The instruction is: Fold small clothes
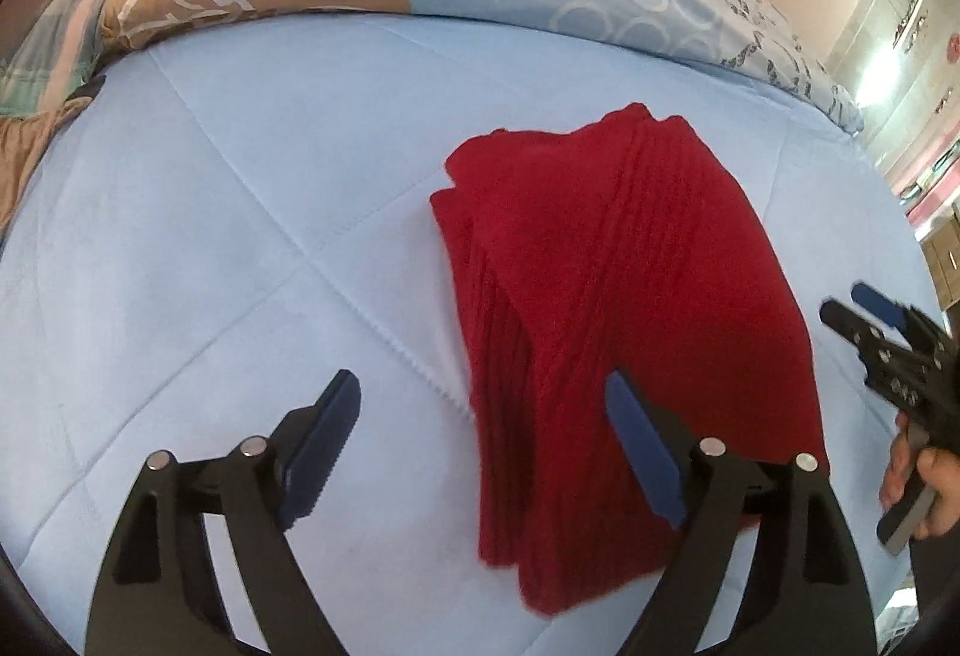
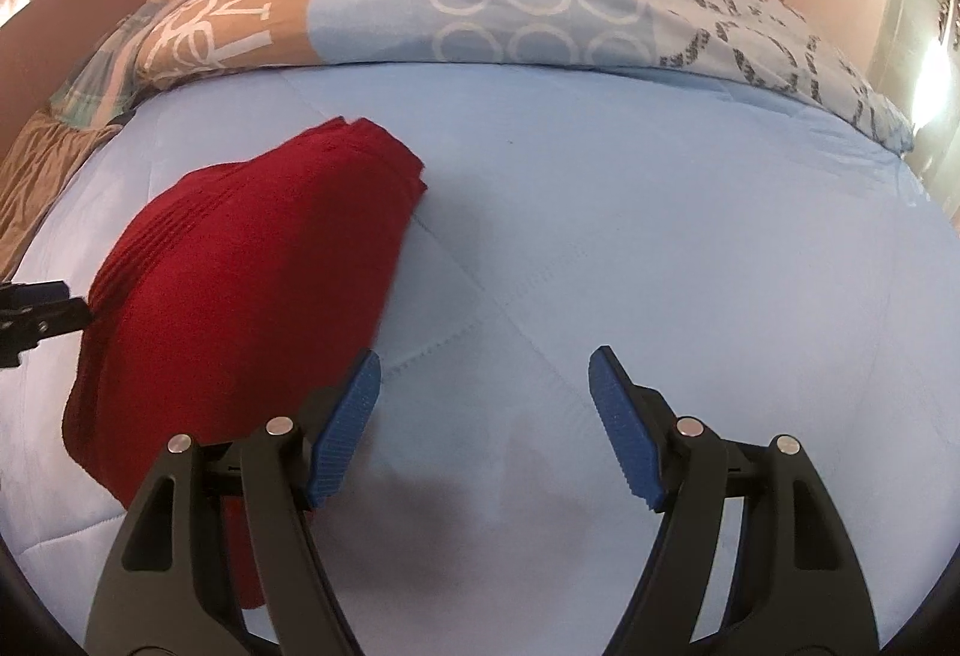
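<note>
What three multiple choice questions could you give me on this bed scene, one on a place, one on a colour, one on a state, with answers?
1. Where does the garment lie?
A. on the blue bedspread
B. on the pillow
C. in a basket

2. What colour is the garment?
A. green
B. red
C. white

3. How do the left gripper's jaws stand?
A. shut on the garment
B. shut on nothing
C. open

Answers: 1 A, bedspread shows all around it; 2 B, it is deep red in both views; 3 C, the pads stand wide apart, gripping nothing.
</note>
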